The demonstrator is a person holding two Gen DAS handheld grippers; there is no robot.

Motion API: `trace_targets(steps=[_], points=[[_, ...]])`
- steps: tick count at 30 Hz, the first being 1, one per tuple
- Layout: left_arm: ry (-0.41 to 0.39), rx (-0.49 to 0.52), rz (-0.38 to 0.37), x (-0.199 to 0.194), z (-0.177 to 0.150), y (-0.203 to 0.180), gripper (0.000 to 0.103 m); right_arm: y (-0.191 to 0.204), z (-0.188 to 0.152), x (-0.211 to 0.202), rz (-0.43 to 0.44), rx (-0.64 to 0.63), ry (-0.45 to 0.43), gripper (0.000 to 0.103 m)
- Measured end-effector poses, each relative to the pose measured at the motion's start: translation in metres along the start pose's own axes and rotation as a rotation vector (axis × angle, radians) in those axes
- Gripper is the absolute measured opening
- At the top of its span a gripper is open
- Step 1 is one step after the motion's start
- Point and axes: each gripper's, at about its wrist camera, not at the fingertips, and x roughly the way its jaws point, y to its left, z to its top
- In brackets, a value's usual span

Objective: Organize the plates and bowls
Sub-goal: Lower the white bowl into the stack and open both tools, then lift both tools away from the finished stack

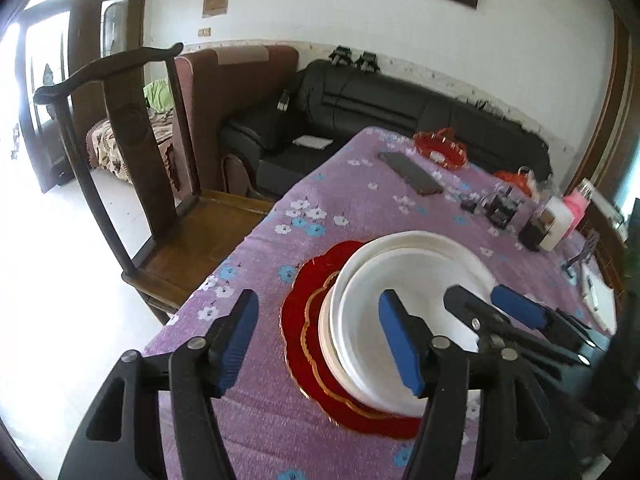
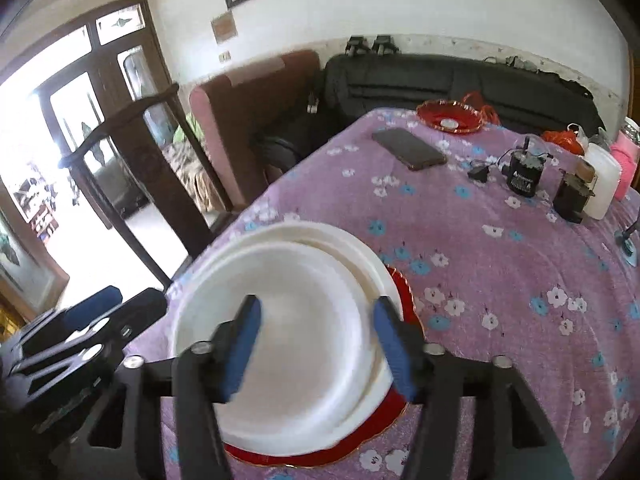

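The white plates (image 1: 404, 280) sit stacked on a red scalloped plate (image 1: 304, 312) with a gold rim, near the bench's (image 1: 352, 196) left edge, on its purple flowered cloth. From my left wrist camera, my left hand-held gripper (image 1: 320, 344) stands wide, gripping nothing: one blue pad (image 1: 236, 344) hangs over bare cloth to the left of the stack, the other over the white stack itself. My right hand-held gripper (image 1: 486, 304) reaches in from the right over the far side of the plates, pads apart. A dark wooden chair (image 1: 132, 152) stands beside the bench, a black sofa (image 1: 400, 108) behind it. Farther along the bench lie a dark phone (image 1: 412, 172) and a red glass dish (image 1: 440, 146).

From my right wrist camera, the right hand-held gripper (image 2: 318, 344) is also wide with nothing clamped; both blue pads (image 2: 394, 348) hover above the top white plate (image 2: 288, 320), the right one near its rim. The red plate (image 2: 404, 292) peeks out beneath on the right and bottom. My left hand-held gripper (image 2: 116, 304) shows blurred at lower left. Beyond are the phone (image 2: 408, 148), the red dish (image 2: 448, 116), a small black device (image 2: 524, 176) and a white container (image 2: 602, 180).
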Motion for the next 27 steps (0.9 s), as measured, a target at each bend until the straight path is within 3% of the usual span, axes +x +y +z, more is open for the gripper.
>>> trace_targets(steps=[5, 9, 13, 21, 27], points=[[-0.108, -0.016, 0.019, -0.038, -0.008, -0.002, 0.076, -0.005, -0.01, -0.044, -0.016, 0.03, -0.093, 0.067], [-0.206, 0.049, 0.063, -0.062, -0.019, -0.023, 0.089, -0.017, -0.032, -0.078, -0.033, 0.058, -0.142, 0.076], [-0.267, 0.134, 0.102, -0.071, -0.036, -0.05, 0.097, -0.036, -0.056, -0.102, -0.041, 0.115, -0.156, 0.077], [-0.213, 0.192, 0.08, -0.08, -0.066, -0.085, 0.099, -0.069, -0.099, -0.136, -0.109, 0.188, -0.198, 0.081], [-0.174, 0.219, 0.097, -0.082, -0.083, -0.098, 0.099, -0.072, -0.12, -0.145, -0.099, 0.177, -0.204, 0.085]])
